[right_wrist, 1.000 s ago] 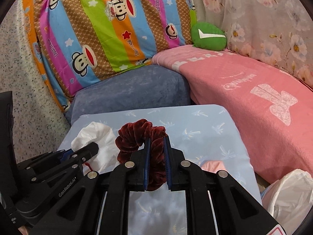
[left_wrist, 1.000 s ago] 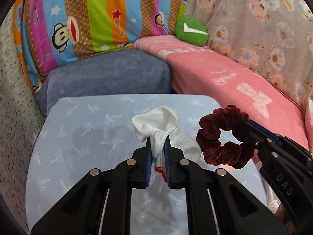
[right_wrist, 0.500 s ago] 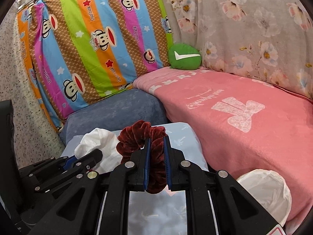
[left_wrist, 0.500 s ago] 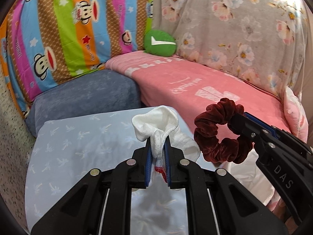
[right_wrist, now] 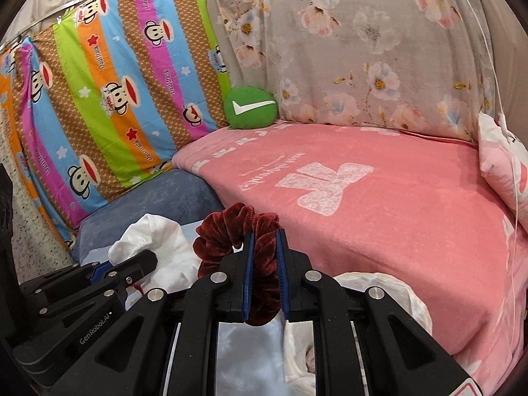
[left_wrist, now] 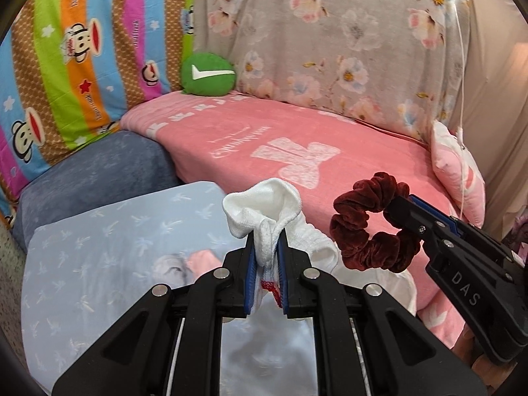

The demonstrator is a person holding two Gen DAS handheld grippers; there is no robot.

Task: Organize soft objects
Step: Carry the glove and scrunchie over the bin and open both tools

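Pink-blanketed bed (right_wrist: 379,198) ahead, white bag (right_wrist: 389,293) just below and right of both: left claw (left_wrist: 266,257) clamped on white sock (left_wrist: 267,208), right claw (right_wrist: 264,257) clamped on maroon scrunchie (right_wrist: 231,231), right claw nearer that bag's mouth.

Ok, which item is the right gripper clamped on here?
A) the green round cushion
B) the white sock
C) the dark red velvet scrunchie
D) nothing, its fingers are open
C: in the right wrist view the right gripper has its fingers closed on the dark red velvet scrunchie; the left gripper holds the white sock.
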